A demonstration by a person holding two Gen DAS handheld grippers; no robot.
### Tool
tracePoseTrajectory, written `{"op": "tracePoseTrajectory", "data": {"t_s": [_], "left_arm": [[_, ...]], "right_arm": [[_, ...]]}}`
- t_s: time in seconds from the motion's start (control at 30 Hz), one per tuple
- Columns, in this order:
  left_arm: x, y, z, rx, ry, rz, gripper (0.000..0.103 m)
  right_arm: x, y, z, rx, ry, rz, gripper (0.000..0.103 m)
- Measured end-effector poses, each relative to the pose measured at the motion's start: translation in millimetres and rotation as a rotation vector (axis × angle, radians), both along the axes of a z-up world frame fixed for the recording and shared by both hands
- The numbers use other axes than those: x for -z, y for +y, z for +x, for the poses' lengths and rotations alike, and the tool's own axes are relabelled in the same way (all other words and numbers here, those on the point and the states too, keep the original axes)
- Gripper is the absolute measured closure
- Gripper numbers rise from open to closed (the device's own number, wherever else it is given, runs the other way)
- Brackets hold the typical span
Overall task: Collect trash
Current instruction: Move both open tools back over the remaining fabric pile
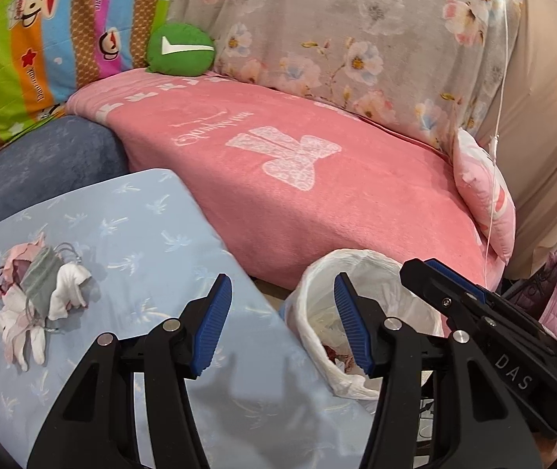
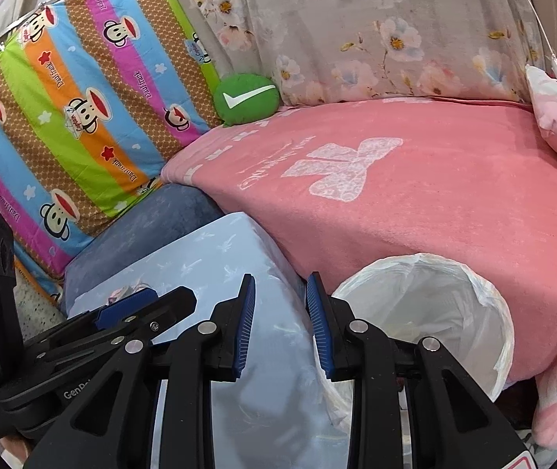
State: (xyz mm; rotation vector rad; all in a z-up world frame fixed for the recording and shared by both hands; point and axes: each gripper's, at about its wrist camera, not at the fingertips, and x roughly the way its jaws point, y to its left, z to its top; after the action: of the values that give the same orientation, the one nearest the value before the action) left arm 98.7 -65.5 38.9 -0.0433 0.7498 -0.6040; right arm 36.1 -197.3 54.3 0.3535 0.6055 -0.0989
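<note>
My left gripper (image 1: 283,322): spread wide with nothing between the blue pads; it hangs over the edge of the light blue cushion, with the bin just behind its right finger.
My right gripper (image 2: 280,322): parted by a narrower gap, nothing held; it sits above the seam between the light blue cushion and the bin. In the left view it reaches in from the right, over the bin's rim.
Light blue cushion (image 1: 153,234): palm-tree print, nearest surface, below and left of both grippers.
Trash pile (image 1: 38,297): a crumpled bunch of white, pink and grey face masks with their ear loops, lying on the light blue cushion well left of my left gripper. In the right view it is almost hidden behind the left gripper's body.
Trash bin (image 2: 474,297): lined with a white plastic bag, standing between the light blue cushion and the sofa front; some scraps lie at the bottom.
Pink blanket (image 1: 317,203): covers the sofa seat behind the bin, white bow pattern on it.
Green round cushion (image 2: 247,98): white tick mark, at the seat's back corner.
Striped monkey-print cover (image 2: 83,117): far left, behind a dark blue cushion (image 2: 149,222).
Floral cover (image 1: 356,27): draped over the sofa back, farthest away.
</note>
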Motion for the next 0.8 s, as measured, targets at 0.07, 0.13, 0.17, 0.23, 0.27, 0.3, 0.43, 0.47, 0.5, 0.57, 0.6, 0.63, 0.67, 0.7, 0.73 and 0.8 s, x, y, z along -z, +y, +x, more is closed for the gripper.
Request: {"op": "tracePoseTrajectory", "data": {"t_s": [0.07,0.13,0.17,0.23,0.27,0.3,0.43,0.47,0.5,0.57,0.6,0.63,0.67,0.7,0.73,0.8], "left_arm": [[1.5,7.7,1.9,-0.013,0.006,-0.003,0.051],[3.2,17.1,4.2,-0.031,0.012,-0.005,0.051],[4.0,22.3,5.4,-0.042,0.014,-0.004,0.051],[5.6,31.1,7.0,-0.057,0.019,-0.007,0.051],[6.4,35.8,8.0,-0.066,0.021,-0.008,0.05],[7.4,41.7,9.6,-0.079,0.025,-0.01,0.05],[10.4,60.8,13.2,-0.114,0.033,-0.015,0.049],[11.7,66.8,14.5,-0.127,0.035,-0.015,0.049],[12.8,71.4,15.4,-0.136,0.036,-0.016,0.048],[16.5,83.2,17.2,-0.163,0.04,-0.012,0.044],[18.7,90.0,18.4,-0.181,0.041,-0.008,0.039],[21.3,96.8,19.8,-0.2,0.043,-0.004,0.036],[23.8,103.2,21.3,-0.217,0.047,-0.001,0.036],[27.0,110.8,23.0,-0.234,0.053,0.001,0.035],[30.5,118.4,24.7,-0.248,0.059,0.006,0.034],[39.2,135.0,28.4,-0.283,0.071,0.022,0.031]], "right_arm": [[0.5,7.5,4.0,-0.012,0.001,-0.001,0.07],[1.4,16.5,8.9,-0.029,0.005,-0.003,0.069],[2.0,21.0,11.1,-0.037,0.007,-0.005,0.069],[3.3,31.9,16.2,-0.055,0.014,-0.011,0.069],[3.6,36.5,17.9,-0.062,0.017,-0.014,0.069],[4.4,42.4,20.0,-0.072,0.021,-0.017,0.069],[5.6,62.5,30.3,-0.107,0.032,-0.03,0.069],[6.2,67.5,32.5,-0.115,0.035,-0.033,0.069],[7.0,73.0,35.4,-0.124,0.039,-0.035,0.069],[9.1,82.9,41.0,-0.14,0.048,-0.037,0.069],[10.6,88.4,44.7,-0.15,0.055,-0.037,0.069],[12.4,93.3,47.5,-0.158,0.06,-0.036,0.068],[14.4,99.8,51.2,-0.168,0.066,-0.036,0.066],[16.6,104.5,54.2,-0.177,0.071,-0.035,0.065],[18.4,110.1,57.4,-0.186,0.077,-0.035,0.065],[23.3,123.3,65.5,-0.21,0.09,-0.033,0.064]]}}
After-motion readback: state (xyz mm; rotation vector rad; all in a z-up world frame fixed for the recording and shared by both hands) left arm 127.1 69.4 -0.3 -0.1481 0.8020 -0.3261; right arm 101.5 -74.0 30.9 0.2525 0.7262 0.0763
